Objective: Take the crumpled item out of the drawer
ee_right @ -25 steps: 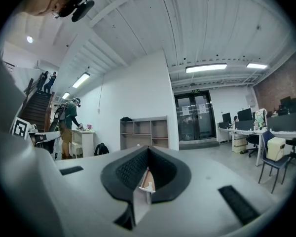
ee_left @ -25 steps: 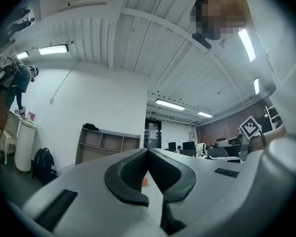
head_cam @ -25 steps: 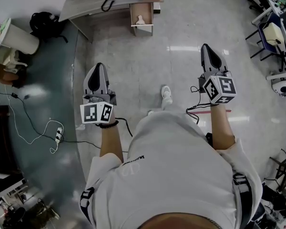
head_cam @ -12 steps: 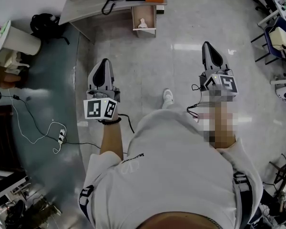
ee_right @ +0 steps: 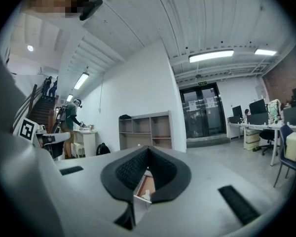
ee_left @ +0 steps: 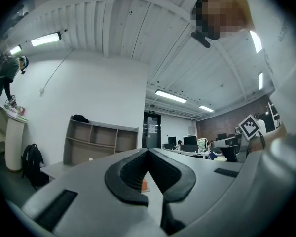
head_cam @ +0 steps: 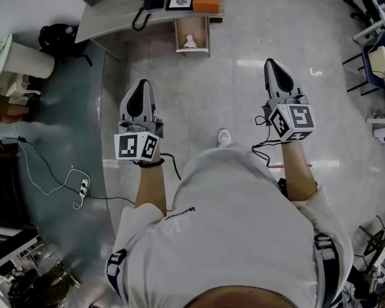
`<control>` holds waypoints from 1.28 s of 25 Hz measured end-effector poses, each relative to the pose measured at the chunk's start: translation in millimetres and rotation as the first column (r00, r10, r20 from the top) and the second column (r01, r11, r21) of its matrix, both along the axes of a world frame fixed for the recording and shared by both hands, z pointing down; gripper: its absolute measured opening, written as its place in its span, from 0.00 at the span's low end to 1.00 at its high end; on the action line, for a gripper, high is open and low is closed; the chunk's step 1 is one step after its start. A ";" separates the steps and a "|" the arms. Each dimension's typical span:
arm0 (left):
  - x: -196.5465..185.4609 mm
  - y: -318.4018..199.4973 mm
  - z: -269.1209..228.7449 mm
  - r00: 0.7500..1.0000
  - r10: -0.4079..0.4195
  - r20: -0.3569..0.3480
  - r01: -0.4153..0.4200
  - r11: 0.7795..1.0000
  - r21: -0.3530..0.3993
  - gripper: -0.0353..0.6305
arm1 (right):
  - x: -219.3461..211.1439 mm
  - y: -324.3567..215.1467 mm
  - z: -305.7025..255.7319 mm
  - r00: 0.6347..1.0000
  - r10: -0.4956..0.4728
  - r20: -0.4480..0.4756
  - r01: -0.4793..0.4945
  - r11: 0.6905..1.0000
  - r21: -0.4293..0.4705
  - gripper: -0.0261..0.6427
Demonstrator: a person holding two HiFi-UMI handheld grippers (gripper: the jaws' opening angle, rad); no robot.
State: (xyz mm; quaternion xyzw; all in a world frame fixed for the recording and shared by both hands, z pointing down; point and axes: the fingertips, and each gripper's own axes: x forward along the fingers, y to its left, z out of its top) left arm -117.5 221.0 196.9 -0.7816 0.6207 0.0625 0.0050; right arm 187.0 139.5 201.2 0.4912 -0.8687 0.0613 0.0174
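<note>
White against bare wood, the crumpled paper-like item (head_cam: pixel 190 41) lies in the open light wooden drawer (head_cam: pixel 192 51). The drawer projects from the front of the grey bench (head_cam: pixel 109 15) at the far side of the pale polished floor (head_cam: pixel 231 95). In the head view the item sits near the drawer's middle, apart from both side walls.

Both tools are held out ahead of the person, well apart from the drawer.
- **Left tool** (head_cam: pixel 141 85): the jaws are fully together and hold nothing. The left gripper view shows the dark pads meeting at their tips, with only the room beyond.
- **Right tool** (head_cam: pixel 273 66): the jaws are likewise closed and empty. Through the gap below its pads, the right gripper view frames the drawer and the item, so this tool appears roughly lined up with the target.

The step in hand, by judgement, is the approach. To do it well:
- Walk up until the drawer is within easy reach.
- Spread one tool's jaws before it crosses the drawer's rim, since closed tips would only push the light item about.
- Come down from above, between the side walls.
- Close on the bulk of the crumple, not on a loose edge.
- Lift straight up, clear of the drawer front.

The other tool can stay clear.
</note>
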 end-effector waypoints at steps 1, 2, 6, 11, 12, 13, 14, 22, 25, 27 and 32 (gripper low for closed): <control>4.3 -9.9 0.6 1.000 -0.002 0.002 0.002 1.000 -0.002 0.05 | 2.4 -9.6 1.9 1.000 -0.006 0.002 0.006 1.000 -0.004 0.04; 8.6 -19.4 0.8 1.000 -0.004 0.004 0.004 1.000 -0.003 0.05 | 4.9 -19.1 3.9 1.000 -0.012 0.005 0.012 1.000 -0.009 0.04; 22.6 -52.3 2.6 1.000 -0.023 0.004 0.023 1.000 0.003 0.05 | 13.9 -55.8 12.4 0.999 -0.040 0.011 0.041 0.999 -0.020 0.04; 32.1 -76.6 7.8 0.999 -0.036 0.004 0.036 0.999 -0.010 0.05 | 20.0 -89.7 18.6 0.998 -0.059 0.014 0.060 0.998 -0.032 0.04; 32.5 -79.7 8.0 0.999 -0.040 0.003 0.040 0.999 -0.011 0.05 | 20.2 -94.2 18.4 0.998 -0.062 0.016 0.063 0.998 -0.031 0.04; 33.1 -82.5 8.1 0.999 -0.044 0.002 0.044 0.999 -0.011 0.05 | 20.8 -97.6 18.2 0.998 -0.065 0.017 0.066 0.997 -0.030 0.04; 33.9 -85.1 8.2 0.999 -0.046 0.001 0.046 0.999 -0.012 0.05 | 21.7 -100.2 18.3 0.998 -0.067 0.018 0.068 0.997 -0.029 0.04; 37.5 -107.0 15.0 0.999 -0.045 0.004 0.045 0.999 -0.023 0.05 | 21.5 -118.2 32.0 0.998 -0.065 0.018 0.066 0.997 -0.050 0.04; 30.8 -120.2 20.2 0.999 -0.041 0.007 0.041 0.999 -0.030 0.05 | 8.6 -126.5 36.1 0.997 -0.075 0.010 0.075 0.996 -0.050 0.04; 25.0 -131.5 24.2 0.999 -0.041 -0.002 0.041 0.999 -0.030 0.05 | -1.7 -135.1 39.0 0.997 -0.080 -0.001 0.080 0.996 -0.047 0.04; 12.9 -167.3 38.6 1.000 -0.017 -0.005 0.017 0.999 -0.043 0.05 | -33.7 -165.3 43.8 0.993 -0.117 -0.026 0.117 0.993 -0.020 0.04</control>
